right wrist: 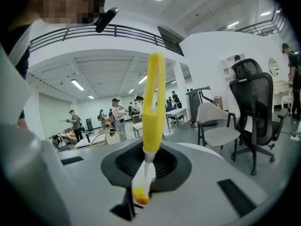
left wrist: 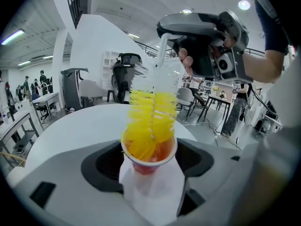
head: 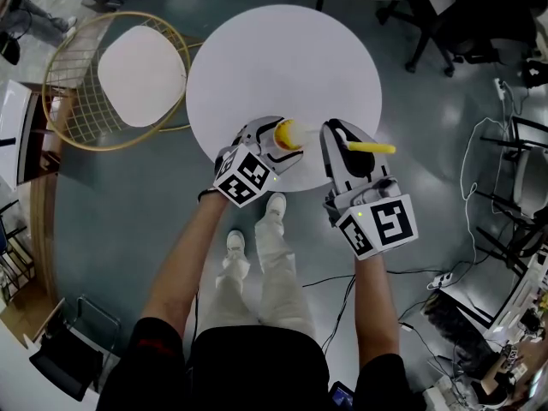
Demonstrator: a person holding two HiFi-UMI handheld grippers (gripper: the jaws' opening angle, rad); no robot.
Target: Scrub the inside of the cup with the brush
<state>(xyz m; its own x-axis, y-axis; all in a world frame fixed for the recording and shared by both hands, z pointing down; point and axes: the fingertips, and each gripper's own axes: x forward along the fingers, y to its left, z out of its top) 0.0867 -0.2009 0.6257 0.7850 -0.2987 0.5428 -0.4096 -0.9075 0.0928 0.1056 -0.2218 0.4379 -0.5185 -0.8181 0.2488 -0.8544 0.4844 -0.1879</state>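
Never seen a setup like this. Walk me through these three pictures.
No robot here: a person holds a two-jaw gripper in each hand. The head view looks down from the person's head at a round white table. The other two views come from cameras riding on the grippers, looking along their jaws. The left gripper is clamped on a cup, white outside, red inside. The right gripper grips a yellow brush, its bristles in the cup.
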